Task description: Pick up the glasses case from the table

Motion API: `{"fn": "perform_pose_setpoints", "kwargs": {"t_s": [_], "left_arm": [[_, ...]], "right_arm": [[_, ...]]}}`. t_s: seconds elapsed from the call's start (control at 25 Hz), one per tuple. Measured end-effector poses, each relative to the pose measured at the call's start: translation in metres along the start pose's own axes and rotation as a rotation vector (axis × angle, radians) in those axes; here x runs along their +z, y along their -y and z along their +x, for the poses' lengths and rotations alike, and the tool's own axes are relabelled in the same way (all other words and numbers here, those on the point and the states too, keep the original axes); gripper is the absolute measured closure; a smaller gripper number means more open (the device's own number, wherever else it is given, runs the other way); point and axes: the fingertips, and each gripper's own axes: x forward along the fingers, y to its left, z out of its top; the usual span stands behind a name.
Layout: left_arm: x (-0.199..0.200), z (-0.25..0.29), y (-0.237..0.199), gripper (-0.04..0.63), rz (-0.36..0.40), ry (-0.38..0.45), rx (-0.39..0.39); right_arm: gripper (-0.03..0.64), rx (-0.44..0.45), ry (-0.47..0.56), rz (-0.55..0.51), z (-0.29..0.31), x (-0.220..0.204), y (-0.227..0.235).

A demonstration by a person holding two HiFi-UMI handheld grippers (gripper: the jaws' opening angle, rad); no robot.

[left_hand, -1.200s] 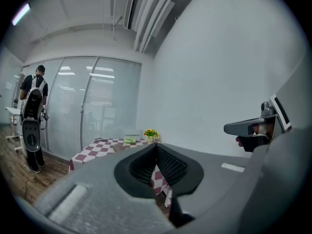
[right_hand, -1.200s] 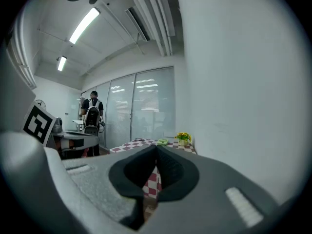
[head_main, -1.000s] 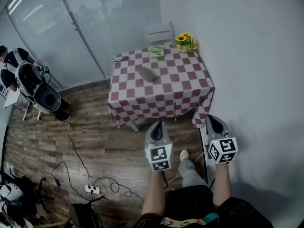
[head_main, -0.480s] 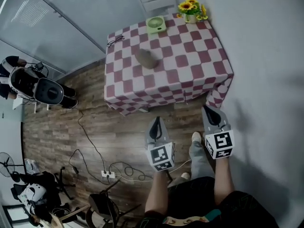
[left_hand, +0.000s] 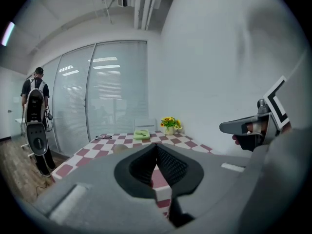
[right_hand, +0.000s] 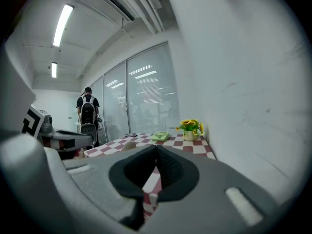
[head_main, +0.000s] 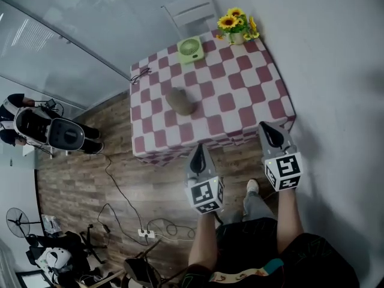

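The glasses case [head_main: 181,101], a grey-brown oval pouch, lies on the left-middle part of the red-and-white checked table [head_main: 252,95]. It shows small and partly hidden behind the jaws in the left gripper view [left_hand: 120,148] and the right gripper view [right_hand: 129,145]. My left gripper [head_main: 198,151] hangs at the table's near edge, shut and empty [left_hand: 156,145]. My right gripper [head_main: 270,130] is over the near right corner, also shut with nothing in it [right_hand: 156,146]. Both are well short of the case.
A green fan [head_main: 191,49], a sunflower pot [head_main: 236,24] and a pair of glasses [head_main: 141,74] sit at the table's far side, with a white chair [head_main: 189,9] behind. A wall runs along the right. Cables [head_main: 129,212] cross the wooden floor. A person with equipment [head_main: 36,122] stands at left.
Both grippers have moved forward to the table; their tips were over the floor and are now at its near edge. The table looks larger and closer.
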Motion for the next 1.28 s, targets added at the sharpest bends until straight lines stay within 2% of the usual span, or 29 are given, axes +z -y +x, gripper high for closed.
{"fn": "perform_pose_setpoints", "kwargs": {"t_s": [0.24, 0.52, 0.76, 0.92, 1.04, 1.28], "left_arm": [[0.017, 0.024, -0.039, 0.584, -0.039, 0.026, 0.08], [-0.005, 0.075, -0.078, 0.584, -0.111, -0.026, 0.092], [-0.01, 0.13, -0.131, 0.584, -0.126, -0.06, 0.094], [-0.03, 0.139, -0.167, 0.584, -0.158, -0.125, 0.147], [-0.041, 0.15, -0.189, 0.584, -0.176, -0.14, 0.169], [-0.06, 0.176, -0.212, 0.584, -0.225, -0.176, 0.149]], "right_arm": [[0.614, 0.029, 0.002, -0.082, 0.043, 0.033, -0.002], [0.614, 0.108, -0.082, -0.147, 0.112, 0.03, -0.022], [0.614, 0.141, -0.121, -0.116, 0.19, 0.037, -0.045], [0.614, 0.219, -0.193, -0.126, 0.232, 0.026, -0.074], [0.614, 0.265, -0.239, -0.142, 0.261, 0.016, -0.093], [0.612, 0.345, -0.364, -0.183, 0.306, -0.001, -0.124]]}}
